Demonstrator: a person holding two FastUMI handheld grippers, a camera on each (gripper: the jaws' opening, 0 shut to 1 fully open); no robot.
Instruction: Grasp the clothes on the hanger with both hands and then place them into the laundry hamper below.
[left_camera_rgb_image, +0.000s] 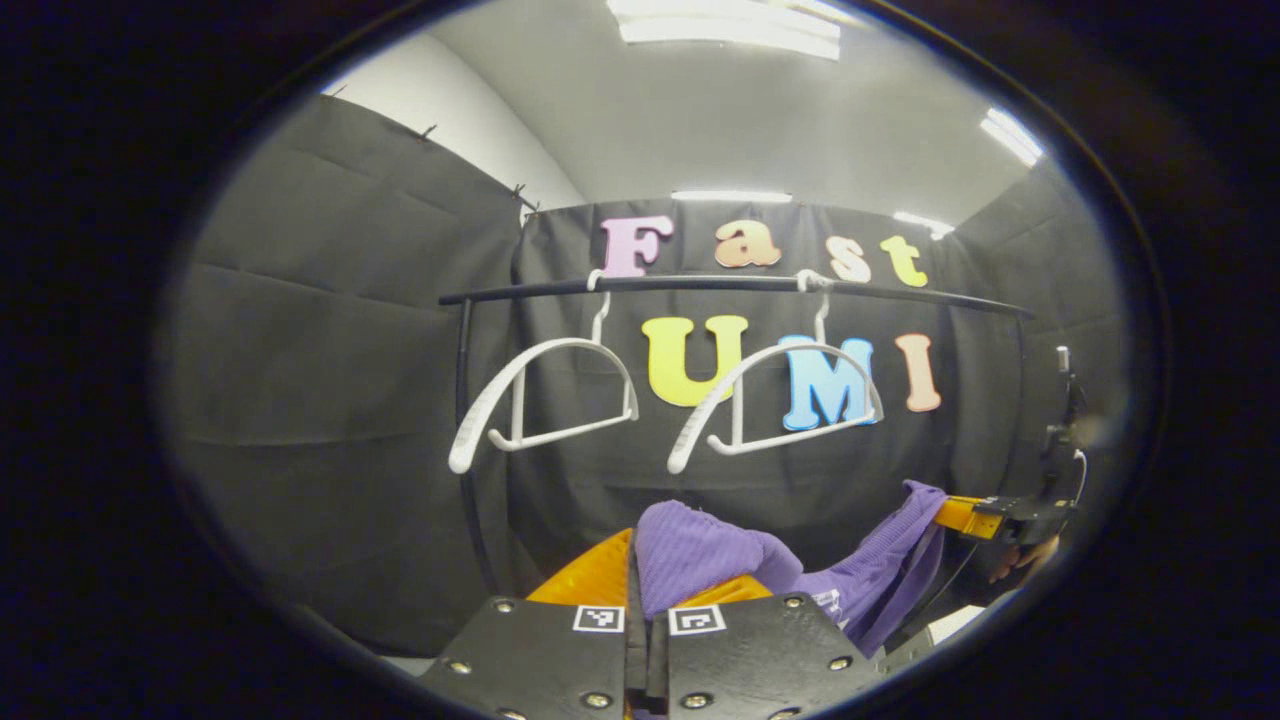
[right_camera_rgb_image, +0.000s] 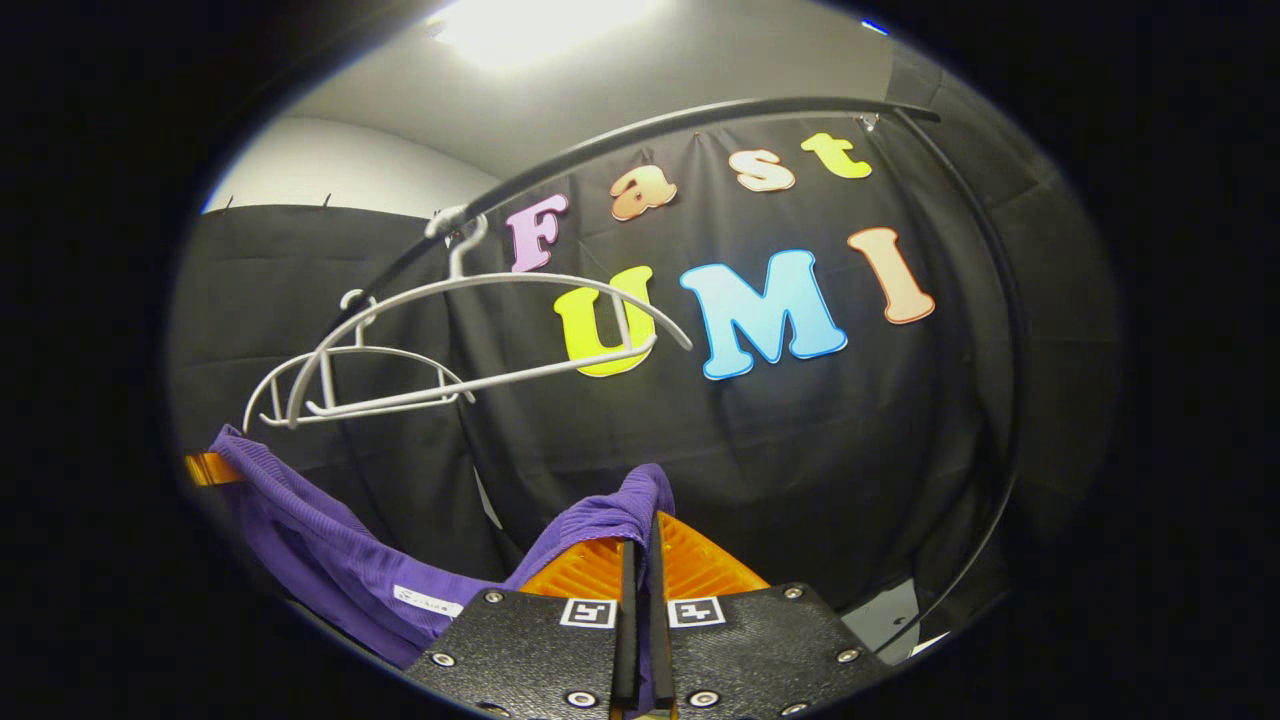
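— What do I have in hand right now?

— In the left gripper view my left gripper (left_camera_rgb_image: 640, 575) is clenched on a bunched fold of the purple garment (left_camera_rgb_image: 700, 550). The cloth stretches off to the right gripper (left_camera_rgb_image: 960, 515), seen farther away.

— And the right side?

— In the right gripper view my right gripper (right_camera_rgb_image: 640, 555) is clamped on another edge of the garment, which sags between both grippers, off the hangers.

— The hangers?

— Two white hangers (left_camera_rgb_image: 545, 400) hang bare on the black rail (left_camera_rgb_image: 700, 285), above the cloth.
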